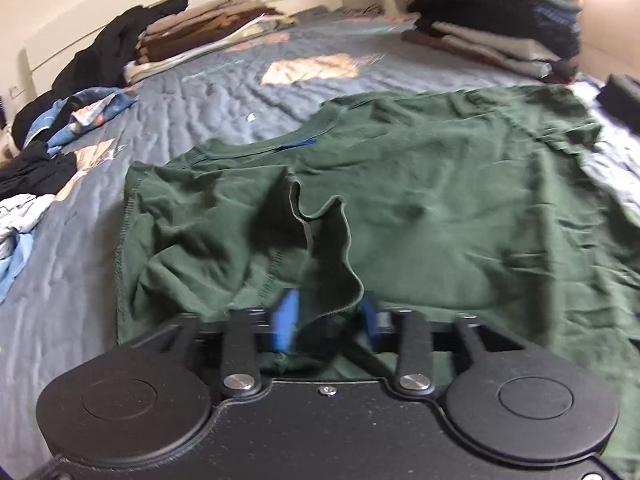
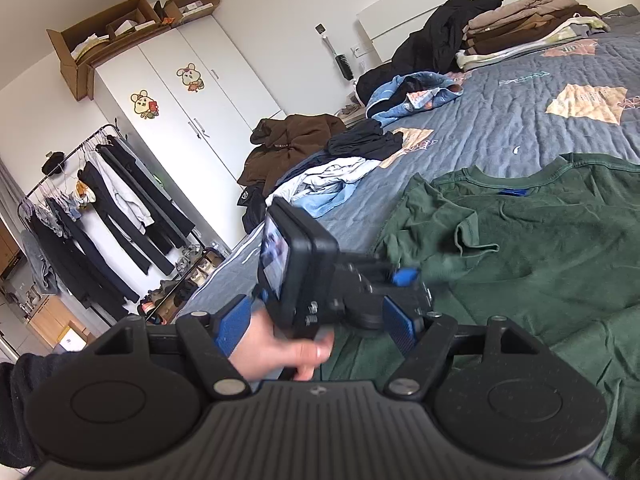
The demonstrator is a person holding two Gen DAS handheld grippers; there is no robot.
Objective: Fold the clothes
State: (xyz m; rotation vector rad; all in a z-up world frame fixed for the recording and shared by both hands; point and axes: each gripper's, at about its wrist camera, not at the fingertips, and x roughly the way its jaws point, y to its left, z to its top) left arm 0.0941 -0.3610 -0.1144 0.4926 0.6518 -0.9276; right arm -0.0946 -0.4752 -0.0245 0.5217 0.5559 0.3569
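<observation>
Left wrist view first: the dark green cotton T-shirt (image 1: pixel 420 208) lies spread across the blue-grey quilted bed cover (image 1: pixel 224 92), filling the middle out to three o'clock. One sleeve is folded in over the body and rises in a crumpled ridge toward six o'clock. The left gripper (image 1: pixel 328 316) sits right there, its blue-padded fingers (image 1: pixel 286 320) partly apart with the sleeve's hem lying between them; the picture is blurred, and I cannot tell if the pads press on it. A folded pile of brown and beige clothes (image 1: pixel 200 32) sits at eleven o'clock, a stack of dark and grey folded garments (image 1: pixel 500 28) at one o'clock.

Right wrist view: the right gripper (image 2: pixel 316 328) has its blue fingers (image 2: pixel 232 326) spread wide, holding nothing. Between them, a hand (image 2: pixel 280 350) grips the left gripper's black body. The green shirt fills three o'clock, a heap of unfolded clothes (image 2: pixel 332 168) lies at twelve, and a white wardrobe (image 2: pixel 192 92) stands at ten.
</observation>
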